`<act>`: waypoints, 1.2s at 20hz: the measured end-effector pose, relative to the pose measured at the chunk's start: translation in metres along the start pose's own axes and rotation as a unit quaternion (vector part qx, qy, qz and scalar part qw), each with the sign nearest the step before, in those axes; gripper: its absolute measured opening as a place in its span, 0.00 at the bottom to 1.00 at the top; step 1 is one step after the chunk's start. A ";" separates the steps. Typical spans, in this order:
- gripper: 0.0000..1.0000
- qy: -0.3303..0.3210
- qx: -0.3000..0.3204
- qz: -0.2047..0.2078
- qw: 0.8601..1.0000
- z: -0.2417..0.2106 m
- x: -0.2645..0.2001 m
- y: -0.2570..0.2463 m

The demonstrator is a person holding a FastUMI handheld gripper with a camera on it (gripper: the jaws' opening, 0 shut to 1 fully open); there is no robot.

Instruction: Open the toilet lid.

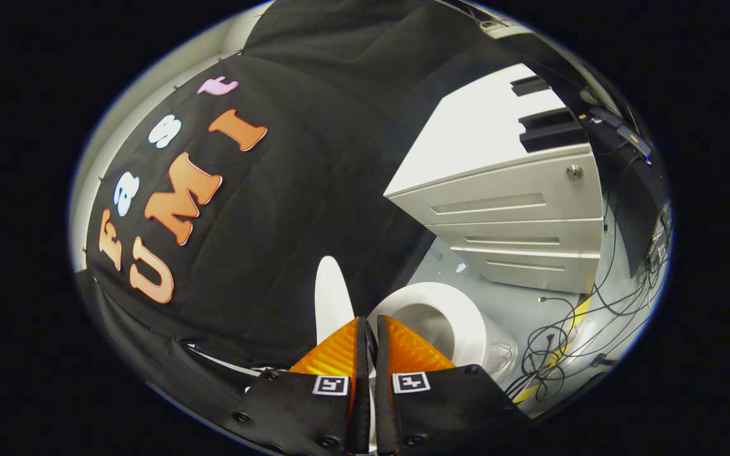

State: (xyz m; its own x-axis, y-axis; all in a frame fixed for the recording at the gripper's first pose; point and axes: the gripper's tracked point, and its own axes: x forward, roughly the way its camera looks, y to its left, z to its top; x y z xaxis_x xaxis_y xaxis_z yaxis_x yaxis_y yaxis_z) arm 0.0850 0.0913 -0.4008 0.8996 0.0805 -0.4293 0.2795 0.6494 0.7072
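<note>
The white toilet (460,329) lies just beyond my fingers, its bowl showing past the right fingertip. The white lid (330,294) stands raised on edge against the black cloth wall, just beyond the left fingertip. My gripper (370,326) is shut, with only a thin dark slit between the fingers and nothing held in it. The fingers point at the spot where the lid meets the seat rim (428,294). Whether a fingertip touches the lid is hidden.
A white drawer cabinet (511,215) with a round lock stands beyond the toilet, with black items (549,126) on top. Loose cables (561,335) and a yellow floor strip (577,313) lie on the grey floor beside the toilet. Black cloth wall (289,209) hangs behind the lid.
</note>
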 end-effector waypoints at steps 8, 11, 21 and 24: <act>0.12 -0.011 -0.063 0.027 0.998 -0.009 -0.028 0.073; 0.12 -0.011 -0.086 0.034 0.996 -0.014 -0.036 0.092; 0.12 -0.012 -0.159 0.058 0.986 -0.035 -0.062 0.159; 0.12 -0.012 -0.180 0.066 0.981 -0.045 -0.070 0.181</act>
State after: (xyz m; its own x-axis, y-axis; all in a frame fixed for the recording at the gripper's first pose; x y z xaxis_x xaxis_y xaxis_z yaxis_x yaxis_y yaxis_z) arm 0.0576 0.2373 -0.2677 0.9285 0.1682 -0.3310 0.0258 0.8600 0.5096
